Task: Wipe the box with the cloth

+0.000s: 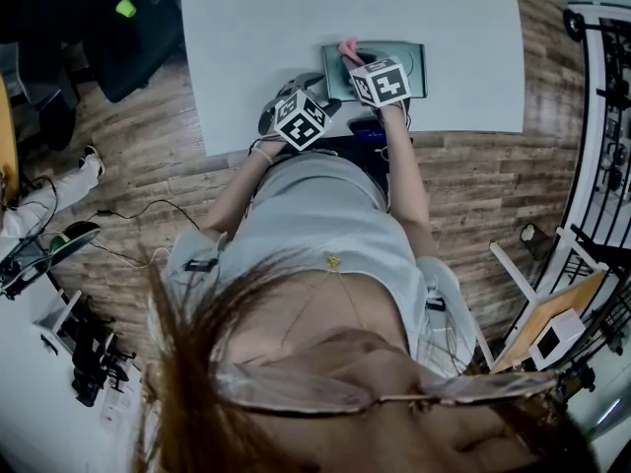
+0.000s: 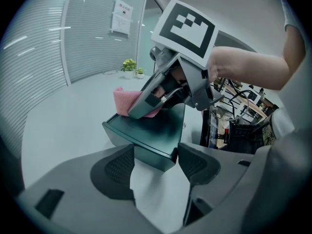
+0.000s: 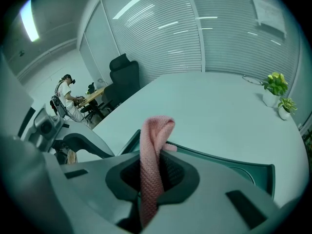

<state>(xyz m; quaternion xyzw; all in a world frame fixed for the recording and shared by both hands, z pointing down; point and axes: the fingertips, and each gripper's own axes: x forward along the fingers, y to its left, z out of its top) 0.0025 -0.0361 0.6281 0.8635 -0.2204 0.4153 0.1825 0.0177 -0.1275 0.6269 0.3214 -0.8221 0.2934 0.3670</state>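
While box [image 2: 146,135], resting on table [image 1: 296,28], is clamped at its corner by left gripper [image 2: 155,162], pink cloth [image 3: 155,145] is pinched by right gripper [image 3: 153,177] over box top. Cloth judged soft, limp; box rigid, light, well held at corner.

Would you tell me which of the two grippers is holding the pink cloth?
The right gripper: its jaws pinch the cloth, whereas the left gripper clamps a corner of the box.
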